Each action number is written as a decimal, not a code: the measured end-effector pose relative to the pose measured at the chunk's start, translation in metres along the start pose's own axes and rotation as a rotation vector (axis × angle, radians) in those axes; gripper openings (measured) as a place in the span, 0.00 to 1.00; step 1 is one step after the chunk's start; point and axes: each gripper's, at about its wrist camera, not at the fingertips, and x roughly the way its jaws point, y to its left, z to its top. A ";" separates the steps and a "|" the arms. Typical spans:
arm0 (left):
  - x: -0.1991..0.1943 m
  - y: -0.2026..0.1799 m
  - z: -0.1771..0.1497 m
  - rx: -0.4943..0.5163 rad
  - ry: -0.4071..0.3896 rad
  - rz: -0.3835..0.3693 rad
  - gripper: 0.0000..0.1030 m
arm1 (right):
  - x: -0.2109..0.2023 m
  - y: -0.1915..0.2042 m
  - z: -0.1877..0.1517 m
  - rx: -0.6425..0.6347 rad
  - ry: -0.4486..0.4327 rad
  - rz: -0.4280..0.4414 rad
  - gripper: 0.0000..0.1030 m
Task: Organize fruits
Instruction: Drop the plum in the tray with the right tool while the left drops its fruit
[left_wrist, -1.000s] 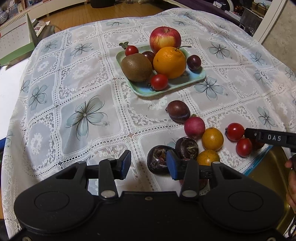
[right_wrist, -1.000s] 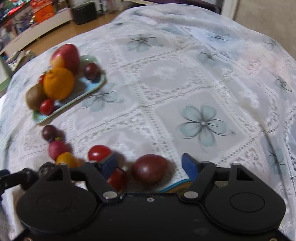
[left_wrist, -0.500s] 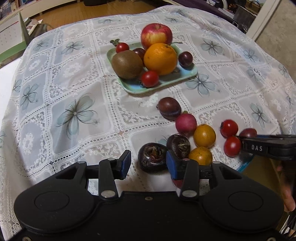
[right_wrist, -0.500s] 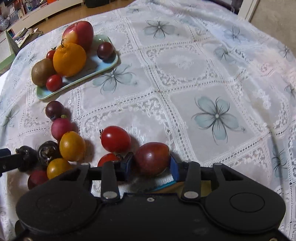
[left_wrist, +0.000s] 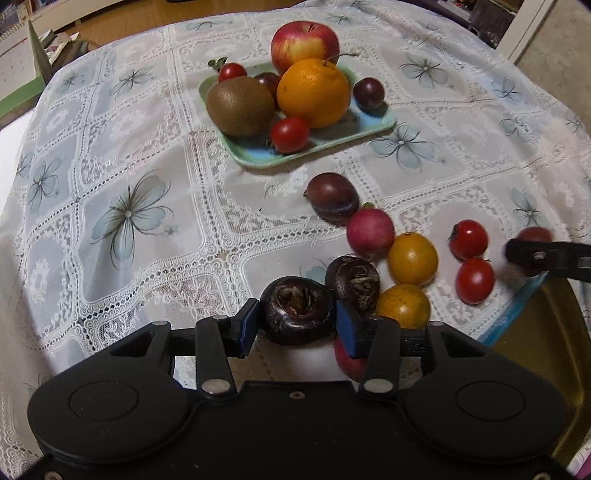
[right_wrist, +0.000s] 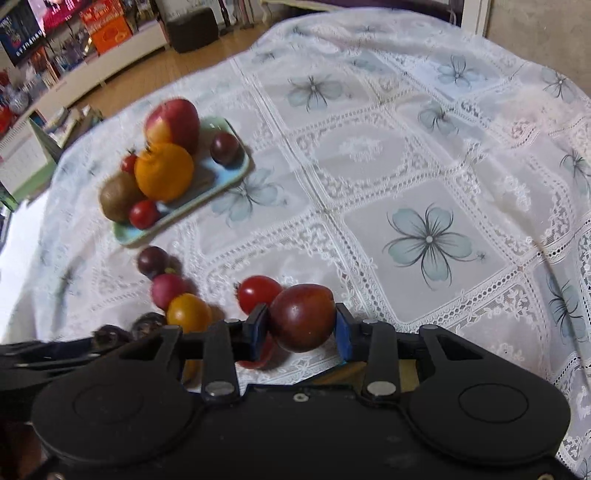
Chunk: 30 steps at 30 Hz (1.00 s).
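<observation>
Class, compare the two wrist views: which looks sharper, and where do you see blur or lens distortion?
Left wrist view: sharp on the tray; only the right claw smears. Right wrist view: softer, with the apple and the table's left side blurred. Both bow the tablecloth edges, fisheye-style.

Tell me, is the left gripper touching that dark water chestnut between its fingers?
Touching. The left wrist view shows both blue pads pressed against the water chestnut, so the left gripper grips it.

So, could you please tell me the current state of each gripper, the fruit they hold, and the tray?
Left hand-held gripper: shut on the dark wrinkled round fruit.
Right hand-held gripper: shut on the dark red plum.
Pale green rectangular tray: flat on the tablecloth, crowded with fruit.
Large orange: resting on the tray.
</observation>
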 end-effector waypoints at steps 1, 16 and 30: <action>0.000 -0.001 0.000 -0.002 -0.001 0.003 0.52 | -0.005 0.000 0.000 0.000 -0.003 0.006 0.38; -0.026 -0.003 -0.004 -0.061 -0.026 -0.016 0.50 | -0.062 -0.005 -0.027 -0.141 -0.011 0.024 0.38; -0.069 -0.071 -0.060 0.087 0.075 -0.098 0.50 | -0.069 -0.043 -0.052 -0.158 0.037 0.012 0.38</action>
